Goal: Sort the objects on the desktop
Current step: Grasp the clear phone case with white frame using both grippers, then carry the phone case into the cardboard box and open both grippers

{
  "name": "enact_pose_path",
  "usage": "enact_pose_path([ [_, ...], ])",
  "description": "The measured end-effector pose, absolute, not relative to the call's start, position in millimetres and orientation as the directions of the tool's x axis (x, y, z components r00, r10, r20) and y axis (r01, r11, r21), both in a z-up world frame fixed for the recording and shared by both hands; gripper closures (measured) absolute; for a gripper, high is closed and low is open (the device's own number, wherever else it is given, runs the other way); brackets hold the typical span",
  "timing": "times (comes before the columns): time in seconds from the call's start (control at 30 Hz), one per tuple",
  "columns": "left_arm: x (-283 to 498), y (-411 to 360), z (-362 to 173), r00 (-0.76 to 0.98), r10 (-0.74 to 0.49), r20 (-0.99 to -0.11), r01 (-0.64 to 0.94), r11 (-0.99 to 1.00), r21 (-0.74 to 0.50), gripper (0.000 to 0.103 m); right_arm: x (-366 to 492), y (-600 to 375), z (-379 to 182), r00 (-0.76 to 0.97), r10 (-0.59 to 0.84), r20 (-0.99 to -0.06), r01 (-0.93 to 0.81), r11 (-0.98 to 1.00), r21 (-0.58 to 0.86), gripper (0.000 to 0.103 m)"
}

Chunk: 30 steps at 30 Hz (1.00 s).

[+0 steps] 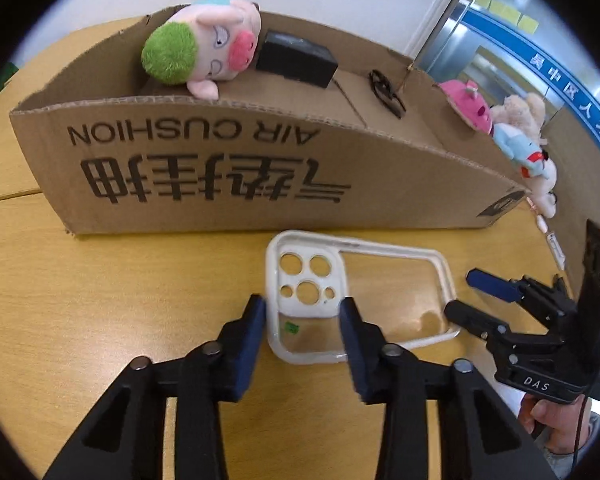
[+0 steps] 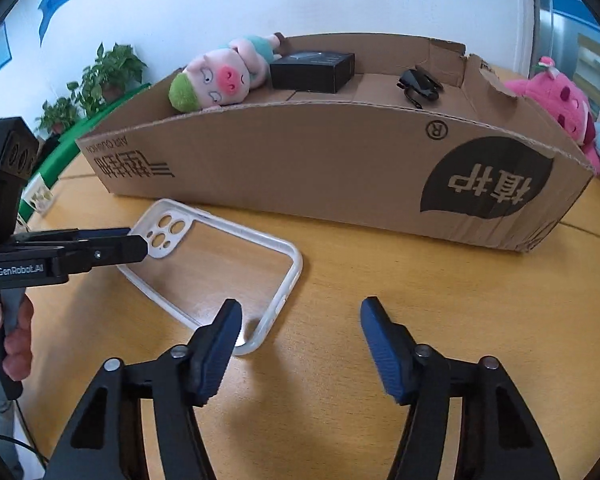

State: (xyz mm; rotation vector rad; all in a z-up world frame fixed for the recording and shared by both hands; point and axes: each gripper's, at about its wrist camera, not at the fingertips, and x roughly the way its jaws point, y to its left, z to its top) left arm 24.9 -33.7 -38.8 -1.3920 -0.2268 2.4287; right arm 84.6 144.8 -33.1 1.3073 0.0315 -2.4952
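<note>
Only the right wrist view catches the potted plants (image 2: 100,80); phone case (image 1: 356,296) sits between the spread-open left claw (image 1: 303,312), right claw (image 2: 300,320) open just beside it.

We see both views brightly and evenly lit from overhead. The worktop (image 2: 380,272) carries soft glare and faint shadows beneath each hand-held gripper. Fisheye distortion bows the cardboard box (image 1: 220,168) and darkens the corners into black vignettes. In the left wrist view, the plush toys (image 1: 528,140) at the edge look slightly blurred.
</note>
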Motion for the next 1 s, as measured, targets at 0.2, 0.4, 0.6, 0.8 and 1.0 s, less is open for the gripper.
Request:
enact_pose_path([
  [0.2, 30, -35, -40, -0.469, 0.334, -0.817, -0.199, -0.942, -0.271, 0.091, 91, 135, -31, -0.548, -0.248, -0.799, 0.315, -0.946, 0.077, 0.086],
  [0.4, 37, -30, -26, -0.499, 0.342, -0.796, -0.225, -0.938, -0.263, 0.096, 97, 132, -29, -0.558, -0.239, -0.795, 0.312, -0.948, 0.065, 0.093],
  [0.6, 44, -13, 29, -0.606, 0.362, -0.709, -0.297, -0.929, -0.220, 0.096, 108, 148, 20, -0.673, -0.226, -0.705, 0.269, -0.962, 0.052, 0.093],
  [0.8, 30, -2, 103, -0.718, 0.398, -0.570, -0.363, -0.914, -0.181, 0.096, 113, 162, 106, -0.810, -0.202, -0.551, 0.248, -0.969, -0.008, 0.093],
  [1.0, -3, 3, 147, -0.767, 0.408, -0.495, -0.381, -0.911, -0.159, 0.096, 81, 162, 158, -0.856, -0.194, -0.480, 0.262, -0.962, -0.079, 0.092],
])
